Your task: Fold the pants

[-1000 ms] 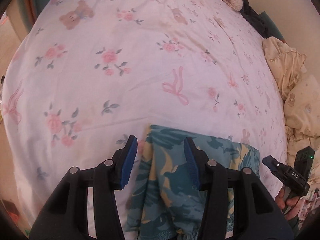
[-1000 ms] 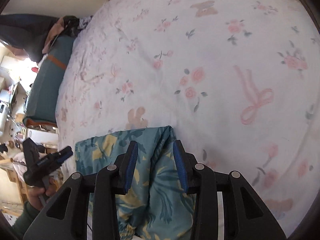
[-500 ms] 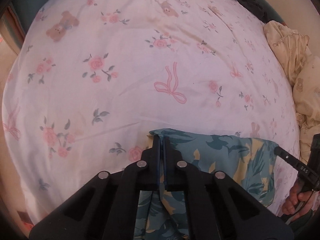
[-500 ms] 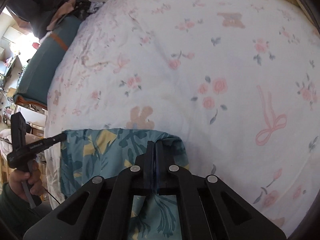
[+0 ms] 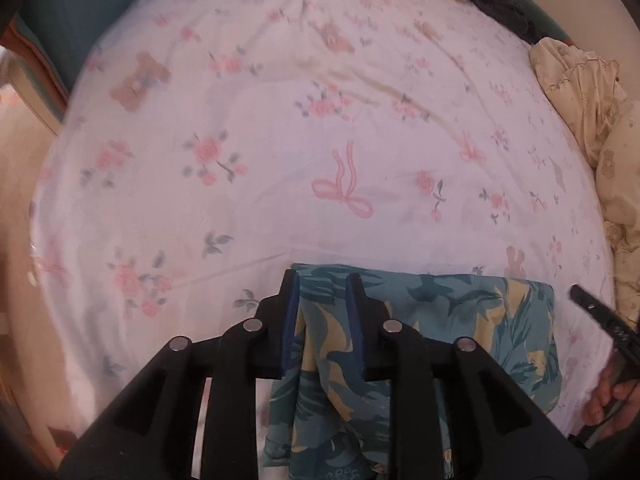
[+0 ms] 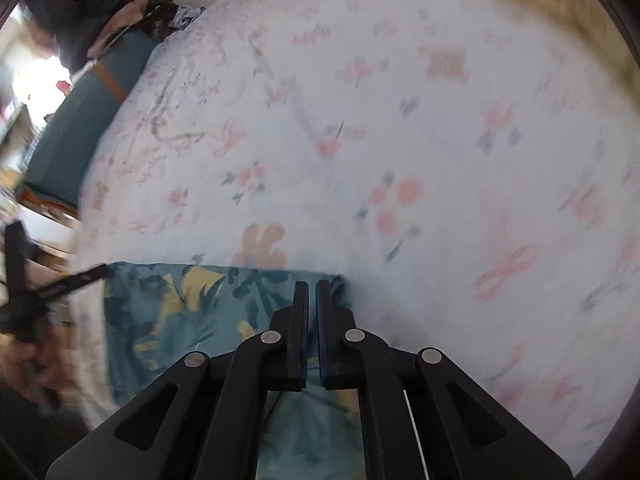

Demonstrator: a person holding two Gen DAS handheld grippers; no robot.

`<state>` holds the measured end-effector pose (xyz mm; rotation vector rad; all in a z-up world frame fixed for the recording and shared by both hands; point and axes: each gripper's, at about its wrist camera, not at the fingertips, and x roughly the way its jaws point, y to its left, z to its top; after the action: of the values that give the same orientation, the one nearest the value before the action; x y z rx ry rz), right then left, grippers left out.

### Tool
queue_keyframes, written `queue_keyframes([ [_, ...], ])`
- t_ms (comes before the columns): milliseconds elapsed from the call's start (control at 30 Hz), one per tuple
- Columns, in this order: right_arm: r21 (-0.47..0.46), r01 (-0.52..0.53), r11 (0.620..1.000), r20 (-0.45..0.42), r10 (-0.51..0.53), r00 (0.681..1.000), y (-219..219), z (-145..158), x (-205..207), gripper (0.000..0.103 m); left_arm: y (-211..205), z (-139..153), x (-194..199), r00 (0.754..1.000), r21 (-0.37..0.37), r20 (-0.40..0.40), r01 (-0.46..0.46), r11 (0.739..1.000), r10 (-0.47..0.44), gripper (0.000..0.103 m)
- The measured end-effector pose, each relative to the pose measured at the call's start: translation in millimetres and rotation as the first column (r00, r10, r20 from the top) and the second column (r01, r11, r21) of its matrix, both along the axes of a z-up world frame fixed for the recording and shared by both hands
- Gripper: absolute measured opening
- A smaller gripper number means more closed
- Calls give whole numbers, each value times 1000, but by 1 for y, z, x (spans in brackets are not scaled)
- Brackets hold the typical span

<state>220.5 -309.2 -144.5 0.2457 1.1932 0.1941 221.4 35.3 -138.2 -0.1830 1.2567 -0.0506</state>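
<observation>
On the floral bedsheet (image 5: 248,128), soft pants (image 5: 460,320) lay limp; my left gripper (image 5: 322,304) gaped, right gripper (image 6: 311,308) nearly closed, grasp uncertain; I'd pinch corners.

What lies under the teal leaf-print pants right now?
The teal leaf-print pants lie on the white floral bedsheet, which shows beyond their far edge and both sides. Their near end runs under the left gripper, so whatever lies beneath there is hidden.
</observation>
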Motion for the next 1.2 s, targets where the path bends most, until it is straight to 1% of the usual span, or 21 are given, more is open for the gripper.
queue_keyframes([
  [33, -7, -14, 1000, 7, 14, 1000, 3, 4, -2, 5, -4, 5, -3, 1000, 10, 13, 12, 1000, -13, 20],
  [100, 54, -104, 993, 13, 104, 995, 20, 13, -9, 5, -20, 14, -15, 995, -48, 43, 95, 994, -93, 20],
  [167, 170, -195, 966, -42, 205, 978, 42, 4, -16, 5, -43, 12, -29, 977, -146, 32, 214, 966, -212, 20],
  [233, 212, -243, 947, -83, 265, 961, 65, -8, -23, 5, -64, 3, -41, 955, -193, 5, 292, 937, -297, 20],
  [267, 210, -264, 941, -102, 290, 952, 74, -14, -26, 5, -75, -3, -47, 941, -179, -8, 331, 926, -338, 20],
  [333, 131, -303, 944, -150, 321, 935, 88, -29, -32, 5, -89, -18, -56, 918, -121, -57, 385, 915, -393, 20],
  [367, 30, -309, 951, -194, 309, 931, 88, -38, -36, 5, -89, -25, -57, 911, -94, -98, 392, 915, -400, 20],
  [433, -84, -291, 953, -243, 264, 933, 75, -44, -40, 0, -81, -37, -59, 907, -70, -170, 379, 923, -385, 20],
  [500, -118, -261, 958, -266, 222, 938, 59, -42, -43, 0, -63, -32, -57, 927, -70, -170, 328, 942, -336, 20],
  [533, -117, -242, 963, -277, 203, 939, 51, -39, -44, 0, -57, -29, -56, 933, -64, -171, 312, 948, -318, 20],
  [567, -112, -218, 970, -266, 182, 947, 43, -31, -46, 5, -48, -22, -54, 943, -70, -173, 276, 958, -285, 20],
  [633, -98, -200, 975, -223, 174, 959, 39, -16, -47, 6, -37, -12, -54, 956, -103, -153, 237, 966, -251, 21],
  [733, -38, -210, 977, -144, 203, 969, 50, 8, -54, 6, -37, 3, -59, 962, -108, -79, 252, 962, -261, 25],
  [800, 57, -240, 969, -139, 246, 959, 63, 10, -58, 6, -47, 1, -68, 945, -118, -76, 309, 944, -319, 27],
  [867, 157, -298, 941, -193, 325, 926, 82, -3, -68, 6, -59, -9, -77, 916, -156, -113, 365, 918, -384, 27],
  [900, 167, -324, 931, -215, 355, 910, 87, -10, -71, 6, -64, -13, -81, 903, -165, -134, 386, 908, -408, 27],
  [933, 157, -355, 922, -248, 385, 889, 93, -19, -74, 6, -69, -17, -86, 887, -141, -153, 416, 898, -435, 28],
  [967, 107, -395, 913, -294, 408, 864, 100, -33, -80, 5, -75, -19, -87, 873, -110, -165, 446, 888, -459, 30],
  [1033, 94, -411, 907, -317, 419, 851, 102, -44, -86, 1, -78, -23, -92, 853, -73, -172, 487, 870, -492, 34],
  [1133, 125, -389, 913, -305, 408, 861, 95, -36, -81, 1, -72, -17, -83, 870, -97, -175, 450, 888, -460, 37],
  [1200, 139, -363, 921, -237, 387, 891, 81, -18, -72, 2, -55, -1, -71, 897, -118, -149, 402, 908, -417, 39],
])
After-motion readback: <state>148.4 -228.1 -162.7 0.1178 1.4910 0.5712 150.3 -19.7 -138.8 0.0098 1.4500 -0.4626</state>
